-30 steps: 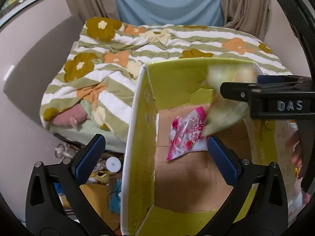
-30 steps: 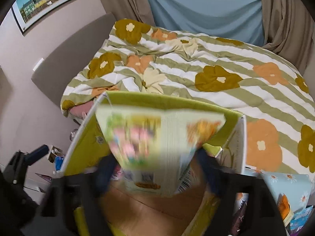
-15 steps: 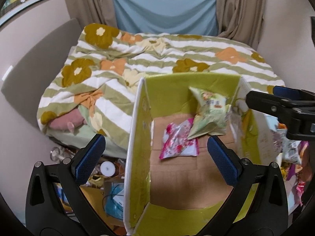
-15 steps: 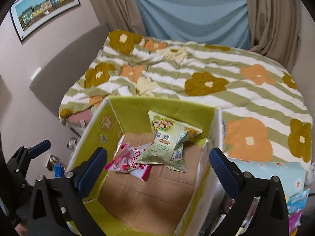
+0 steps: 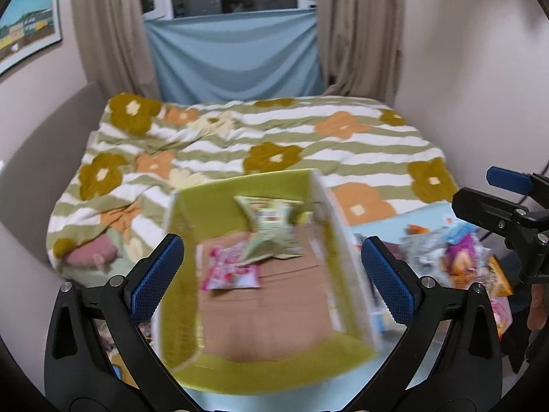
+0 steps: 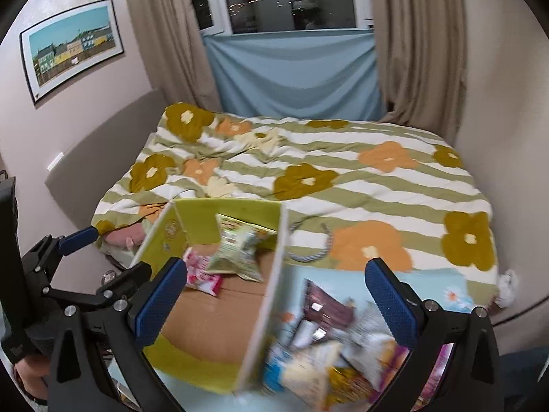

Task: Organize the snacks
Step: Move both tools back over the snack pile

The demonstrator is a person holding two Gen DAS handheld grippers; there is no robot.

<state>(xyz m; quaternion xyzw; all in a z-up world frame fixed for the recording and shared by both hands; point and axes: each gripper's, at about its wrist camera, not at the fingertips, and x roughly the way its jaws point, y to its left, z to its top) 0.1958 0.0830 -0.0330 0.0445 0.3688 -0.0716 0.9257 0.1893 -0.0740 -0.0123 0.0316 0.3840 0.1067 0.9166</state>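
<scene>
Left wrist view is showing two packets lying in the box; blurred snacks beside; both grippers' fingers gaping wide.

Lime-green walls are showing on the box around its brown cardboard floor, a pale green bag is overlapping a pink-and-white packet, and the quilt is wearing green-and-white stripes with olive and orange flowers beside blue finger pads.

Green bag overlaps pink packet — inside box.
</scene>
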